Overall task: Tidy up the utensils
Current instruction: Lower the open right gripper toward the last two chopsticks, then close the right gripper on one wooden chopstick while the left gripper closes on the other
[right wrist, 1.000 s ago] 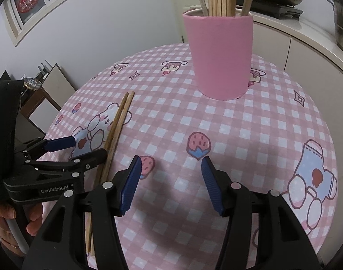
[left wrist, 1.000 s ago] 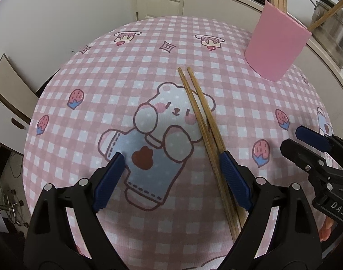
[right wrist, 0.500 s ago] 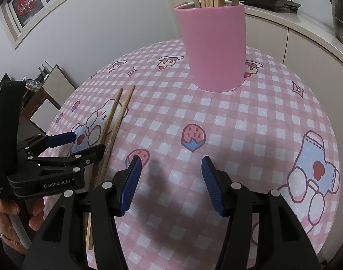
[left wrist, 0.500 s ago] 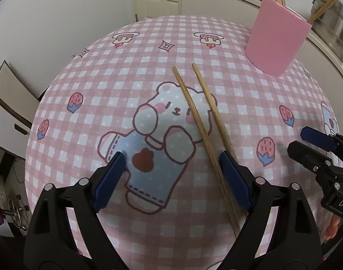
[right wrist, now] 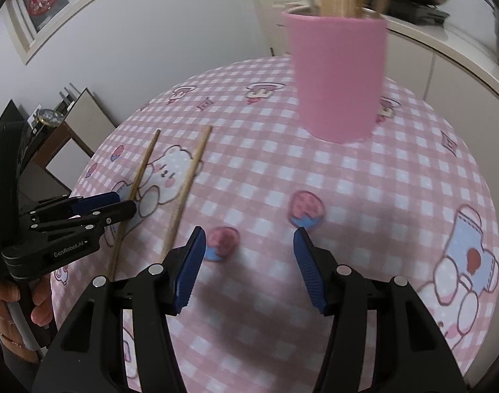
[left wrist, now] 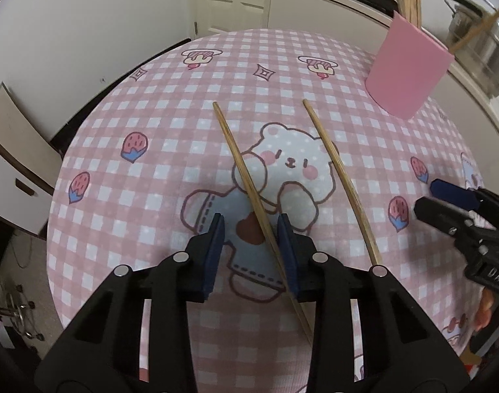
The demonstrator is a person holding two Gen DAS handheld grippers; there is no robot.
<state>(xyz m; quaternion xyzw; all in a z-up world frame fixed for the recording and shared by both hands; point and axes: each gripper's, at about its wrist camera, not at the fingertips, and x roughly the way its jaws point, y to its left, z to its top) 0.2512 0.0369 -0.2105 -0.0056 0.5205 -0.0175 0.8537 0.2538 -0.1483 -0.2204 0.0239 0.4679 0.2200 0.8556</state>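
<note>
Two wooden chopsticks lie apart on the pink checked tablecloth. The left chopstick point(left wrist: 246, 180) runs between the fingers of my left gripper point(left wrist: 251, 229), whose jaws are half closed around it with a gap still on the left side. The right chopstick point(left wrist: 344, 183) lies free beside it. Both show in the right wrist view, the left chopstick point(right wrist: 141, 173) and the right chopstick point(right wrist: 187, 190). My right gripper point(right wrist: 247, 255) is open and empty above the cloth, to the right of them. A pink cup point(right wrist: 337, 75) holding several chopsticks stands at the back.
The round table's cloth point(left wrist: 151, 124) drops off at the left and front edges. A counter with a steel pot point(left wrist: 485, 52) stands behind the pink cup point(left wrist: 406, 72). A small side table point(right wrist: 69, 137) is off the table's left.
My left gripper has shifted so one chopstick sits between its fingers, and its jaws have narrowed a lot. The two chopsticks have spread apart. The right gripper moved closer to the cup.
</note>
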